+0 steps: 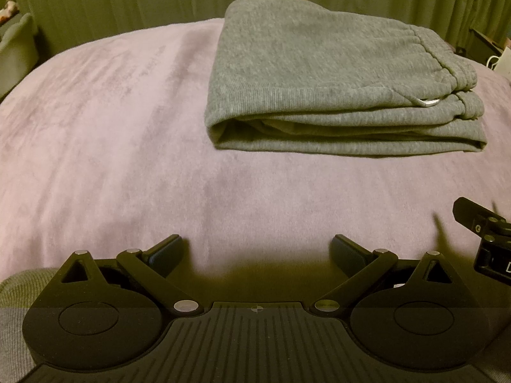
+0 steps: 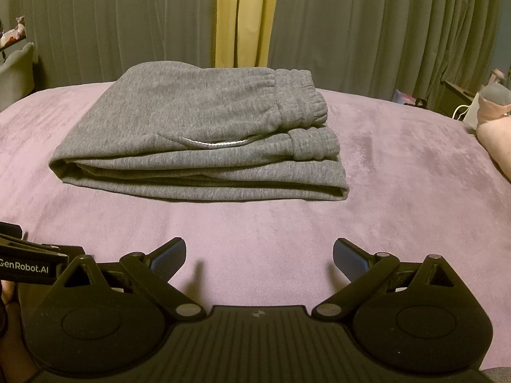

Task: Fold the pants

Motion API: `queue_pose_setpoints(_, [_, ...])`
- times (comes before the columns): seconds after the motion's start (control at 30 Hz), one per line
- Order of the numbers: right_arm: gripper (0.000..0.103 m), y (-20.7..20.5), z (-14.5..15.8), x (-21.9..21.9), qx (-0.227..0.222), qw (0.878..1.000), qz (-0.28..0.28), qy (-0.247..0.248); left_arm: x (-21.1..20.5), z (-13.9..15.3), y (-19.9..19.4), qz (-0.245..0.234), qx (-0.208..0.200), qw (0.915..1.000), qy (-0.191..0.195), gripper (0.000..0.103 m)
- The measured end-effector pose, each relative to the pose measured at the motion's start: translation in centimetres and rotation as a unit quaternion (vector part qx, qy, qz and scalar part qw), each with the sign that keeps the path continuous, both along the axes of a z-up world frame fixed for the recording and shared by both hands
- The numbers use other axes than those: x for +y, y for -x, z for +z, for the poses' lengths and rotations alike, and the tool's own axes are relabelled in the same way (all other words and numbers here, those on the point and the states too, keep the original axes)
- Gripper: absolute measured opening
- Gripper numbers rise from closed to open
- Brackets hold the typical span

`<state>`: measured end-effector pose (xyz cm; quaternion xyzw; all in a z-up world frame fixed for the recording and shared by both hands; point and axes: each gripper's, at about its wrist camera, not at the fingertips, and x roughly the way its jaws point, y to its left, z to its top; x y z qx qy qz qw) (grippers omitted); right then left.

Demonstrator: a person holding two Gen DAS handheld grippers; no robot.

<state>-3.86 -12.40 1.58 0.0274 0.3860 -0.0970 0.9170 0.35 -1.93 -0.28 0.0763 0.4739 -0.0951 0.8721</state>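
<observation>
Purple bedspread point(image 2: 399, 191): one folded pants point(image 2: 198, 146) bundle.

Dim room: grey-green curtains point(image 2: 383, 32) with a yellow gap point(image 2: 246, 16) behind a mauve bedspread point(image 2: 399, 191).

- Pants point(image 2: 191, 121): heather grey, finely ribbed knit; a pale silvery-white cord point(image 2: 217, 143) shows at the pocket edge.
- Blanket point(image 2: 399, 191): dusty mauve-purple, plush, with darker and lighter brushed streaks.
- Curtains point(image 2: 367, 25): dull grey-green, with vertical pleat lines.
- Gap strip point(image 2: 246, 16) between the curtains: yellow.
- Left gripper point(image 1: 257, 249): matte black, silver rivets, ridged black body.
- Right gripper point(image 2: 259, 255): black, with blue textured pads point(image 2: 349, 260) and grey rivets.
- Label point(image 2: 27, 269) at the left edge of the right view: black with white lettering.
- Soft thing point(image 2: 493, 118) at the right edge: pale pink with a grey top.
</observation>
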Motion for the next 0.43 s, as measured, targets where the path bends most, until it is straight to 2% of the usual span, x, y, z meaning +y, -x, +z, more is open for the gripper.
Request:
queue_pose_setpoints(0.3, [0.099,0.08,-0.01,-0.10,0.000,1.000,0.004,0.003,-0.27,0.17,0.66,-0.009,-0.024,0.9996,-0.010,0.102])
queue_pose_setpoints(0.43, [0.099,0.02,0.01,-0.07,0.001,1.000,0.005,0.003,-0.28,0.30,0.52,-0.008,-0.019,0.9998,-0.007,0.102])
